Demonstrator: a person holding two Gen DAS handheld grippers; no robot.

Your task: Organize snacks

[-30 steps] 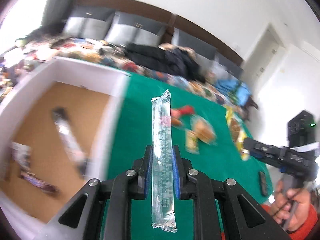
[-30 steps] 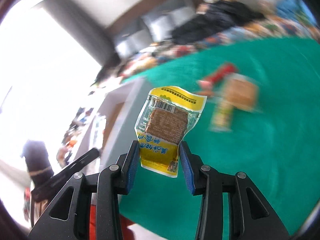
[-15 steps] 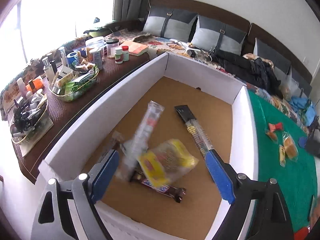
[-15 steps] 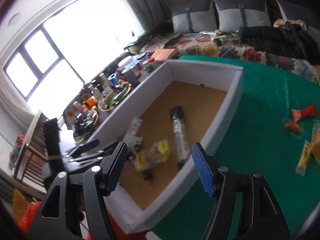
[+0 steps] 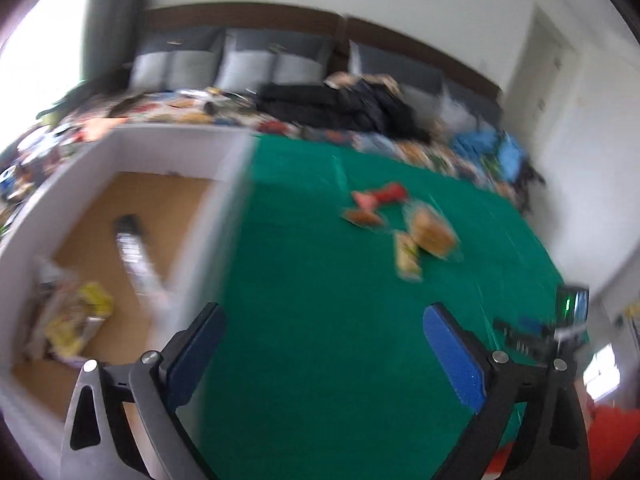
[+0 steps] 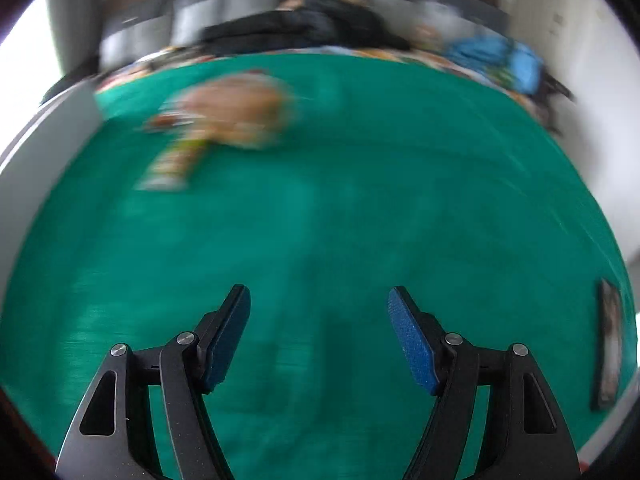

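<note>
My left gripper [image 5: 324, 328] is open and empty over the green tablecloth [image 5: 320, 280], just right of the white box [image 5: 224, 196]. Inside the box lie a long clear snack stick [image 5: 138, 264] and a yellow packet [image 5: 78, 316]. Several loose snacks lie on the cloth ahead: a red one [image 5: 380, 196], a bread packet [image 5: 432, 232] and a small yellow-green bar [image 5: 406, 256]. My right gripper [image 6: 319, 312] is open and empty above the cloth; the blurred bread packet [image 6: 240, 112] and bar [image 6: 176, 160] lie far ahead on the left.
The box's corner [image 6: 52, 120] shows at the right wrist view's left edge. A dark flat object [image 6: 608, 344] lies near the cloth's right edge. A sofa with dark clothes [image 5: 340, 104] stands behind the table. The other gripper [image 5: 548, 332] shows at the right.
Both grippers let go of their snacks into the box and stand open. Both have swung back from the box toward the green cloth and the loose snacks.
</note>
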